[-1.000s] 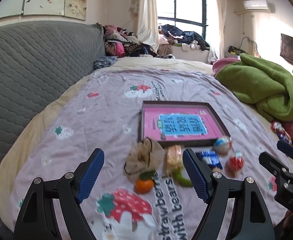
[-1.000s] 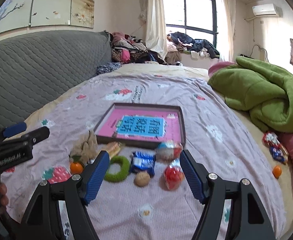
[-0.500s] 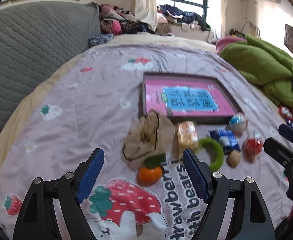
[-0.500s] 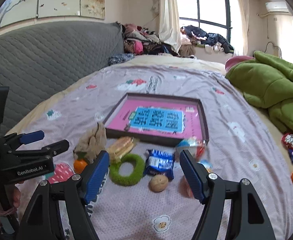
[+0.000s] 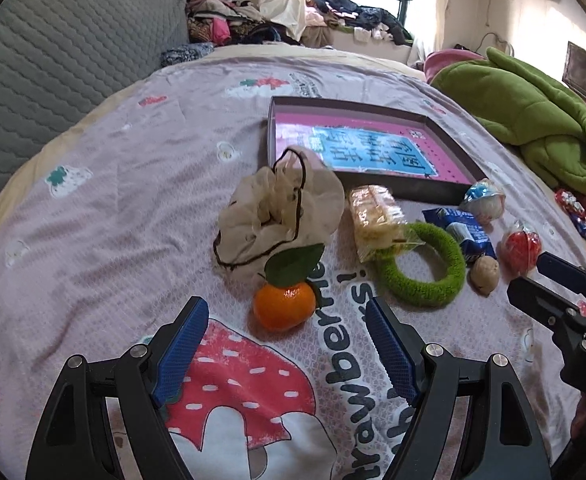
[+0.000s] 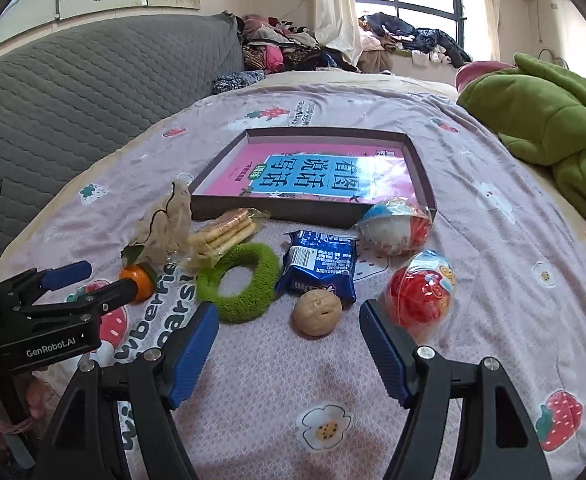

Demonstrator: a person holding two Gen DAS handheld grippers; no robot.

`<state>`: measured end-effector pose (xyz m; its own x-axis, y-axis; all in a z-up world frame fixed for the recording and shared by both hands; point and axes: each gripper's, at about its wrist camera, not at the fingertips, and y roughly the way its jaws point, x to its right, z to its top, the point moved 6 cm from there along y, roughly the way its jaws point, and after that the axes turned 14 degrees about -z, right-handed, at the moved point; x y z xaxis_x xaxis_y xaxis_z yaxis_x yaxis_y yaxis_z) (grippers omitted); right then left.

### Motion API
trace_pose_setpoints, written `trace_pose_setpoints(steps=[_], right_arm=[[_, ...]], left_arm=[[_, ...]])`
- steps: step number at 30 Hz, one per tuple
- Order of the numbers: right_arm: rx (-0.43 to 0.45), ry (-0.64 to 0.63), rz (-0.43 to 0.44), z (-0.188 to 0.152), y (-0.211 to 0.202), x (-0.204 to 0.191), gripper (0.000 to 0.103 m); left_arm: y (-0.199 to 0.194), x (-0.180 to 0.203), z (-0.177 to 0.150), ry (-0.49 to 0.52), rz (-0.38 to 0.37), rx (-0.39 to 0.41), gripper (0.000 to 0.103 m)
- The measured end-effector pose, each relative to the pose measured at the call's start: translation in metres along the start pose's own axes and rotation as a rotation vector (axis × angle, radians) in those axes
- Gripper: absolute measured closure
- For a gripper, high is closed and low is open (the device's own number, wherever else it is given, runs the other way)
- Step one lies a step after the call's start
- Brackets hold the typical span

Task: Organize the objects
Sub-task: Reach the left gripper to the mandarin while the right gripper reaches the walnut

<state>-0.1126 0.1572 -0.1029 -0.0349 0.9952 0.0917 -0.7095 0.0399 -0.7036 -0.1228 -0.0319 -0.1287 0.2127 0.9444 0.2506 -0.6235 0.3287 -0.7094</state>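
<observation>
Left wrist view: left gripper (image 5: 283,346), jaws spread and empty, has advanced toward tangerine (image 5: 284,306); right gripper (image 6: 289,350) likewise spread, nearing walnut (image 6: 317,313); grasps judged imminent.

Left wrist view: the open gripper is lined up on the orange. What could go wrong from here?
Three likely risks:
1. The orange is round and sits on soft bedding, so it may roll away as the left gripper closes.
2. Its leaf touches the mesh bag, which could drag along.
3. The right gripper, open near the walnut, works close by; the two grippers could bump.
</observation>
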Motion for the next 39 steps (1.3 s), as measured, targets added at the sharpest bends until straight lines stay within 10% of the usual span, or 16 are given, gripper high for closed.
trace_pose_setpoints(steps=[21, 39], right_arm=[[-0.103, 0.002, -0.027, -0.010, 0.046, -0.003, 0.051], [-0.115, 0.019, -0.003, -0.010, 0.061, -0.003, 0.068]], left_arm=[[0.032, -0.013, -0.006, -0.022, 0.000, -0.051, 0.022], [0.045, -0.014, -0.007, -0.032, -0.031, -0.063, 0.063]])
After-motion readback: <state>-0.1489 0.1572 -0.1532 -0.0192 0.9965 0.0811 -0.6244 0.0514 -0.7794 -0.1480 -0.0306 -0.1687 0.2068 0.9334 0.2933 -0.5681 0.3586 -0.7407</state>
